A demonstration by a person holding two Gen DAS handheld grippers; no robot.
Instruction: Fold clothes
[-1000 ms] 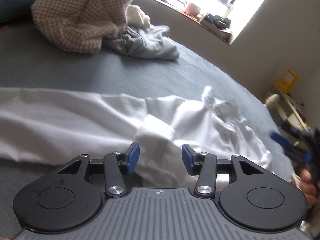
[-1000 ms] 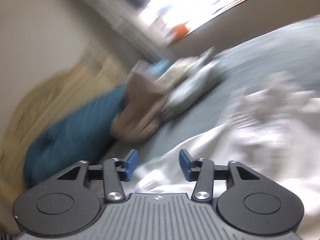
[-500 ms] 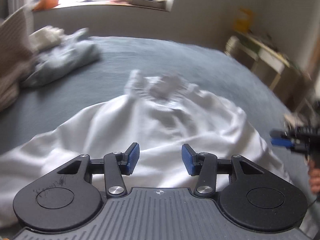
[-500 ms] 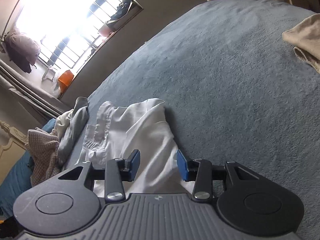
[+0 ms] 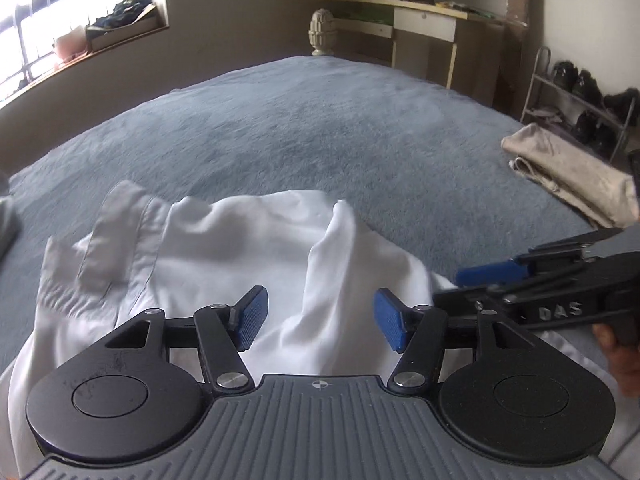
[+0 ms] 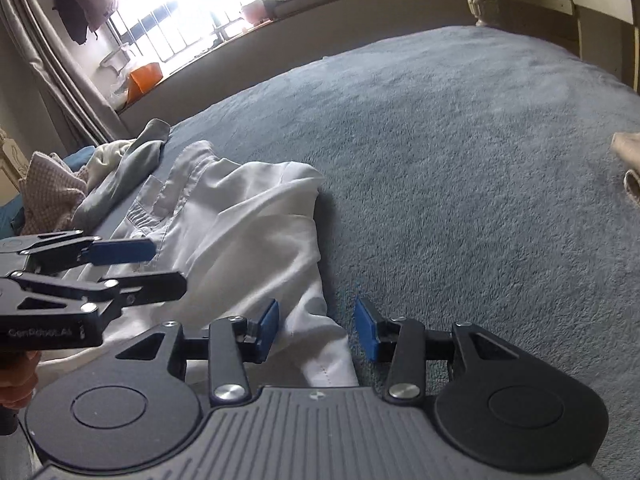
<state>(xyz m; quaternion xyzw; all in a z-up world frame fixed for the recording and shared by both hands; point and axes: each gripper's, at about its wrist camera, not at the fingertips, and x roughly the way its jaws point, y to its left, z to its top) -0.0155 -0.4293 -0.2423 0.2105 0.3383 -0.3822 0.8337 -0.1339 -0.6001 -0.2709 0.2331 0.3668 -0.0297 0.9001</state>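
Note:
A crumpled white garment (image 5: 224, 256) lies on the blue-grey bed cover (image 5: 320, 120), its waistband or collar end toward the left. My left gripper (image 5: 320, 320) is open just above the garment's near part, with a raised fold between its blue pads. My right gripper (image 5: 452, 286) comes in from the right, open, at the garment's right edge. In the right wrist view the white garment (image 6: 248, 240) runs away to the left, the right gripper (image 6: 316, 332) is open over its near corner, and the left gripper (image 6: 160, 266) is open on the left.
A folded beige garment (image 5: 572, 172) lies at the bed's right edge. A pile of unfolded clothes (image 6: 60, 188) sits at the far left by the window. Beyond the bed stand a desk (image 5: 424, 20) and a shoe rack (image 5: 580, 92).
Both views have swung from the clothes pile toward the foot of the bed. The two grippers have come close together over the garment's near edge. Both stayed open.

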